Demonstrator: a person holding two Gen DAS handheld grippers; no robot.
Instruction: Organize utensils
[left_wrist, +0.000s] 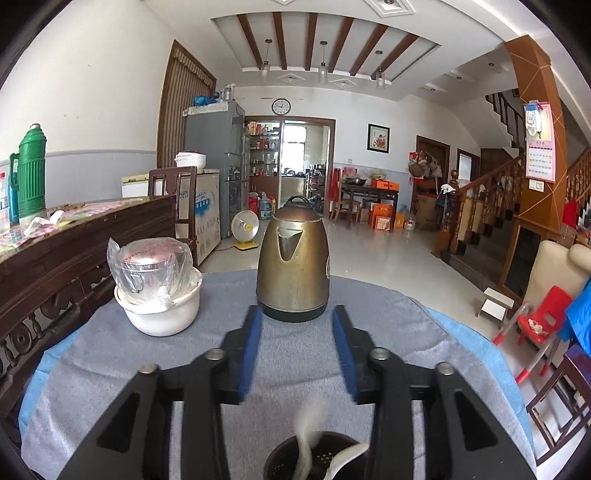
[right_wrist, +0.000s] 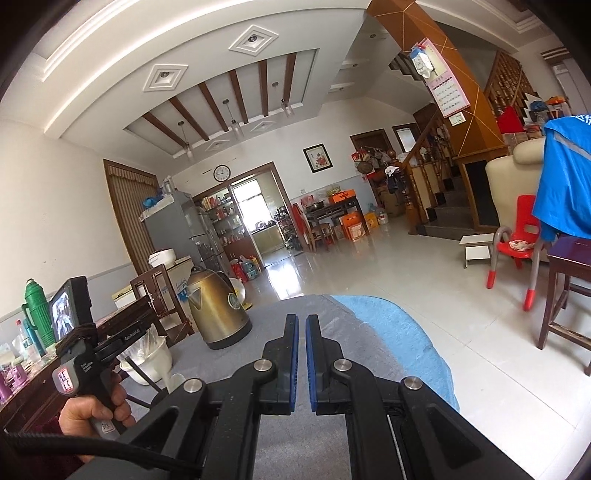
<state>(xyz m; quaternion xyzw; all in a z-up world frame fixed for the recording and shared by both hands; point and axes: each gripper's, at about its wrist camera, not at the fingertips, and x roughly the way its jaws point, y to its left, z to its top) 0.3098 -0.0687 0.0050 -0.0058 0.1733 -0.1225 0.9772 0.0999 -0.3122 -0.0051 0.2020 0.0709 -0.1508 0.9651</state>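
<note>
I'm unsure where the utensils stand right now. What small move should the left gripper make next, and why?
Probably draw the left gripper back and tip it down toward the dark holder under it. Its jaws stand open and empty, aimed at the kettle, while the white spoons sit in that holder, cut off at the frame's bottom edge.

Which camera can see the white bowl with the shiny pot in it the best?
The left wrist view. There the white bowl sits in full sight on the grey cloth, left of the kettle, with the bagged pot inside. In the right wrist view the bowl is small, partly hidden behind the left gripper's handle.
</note>
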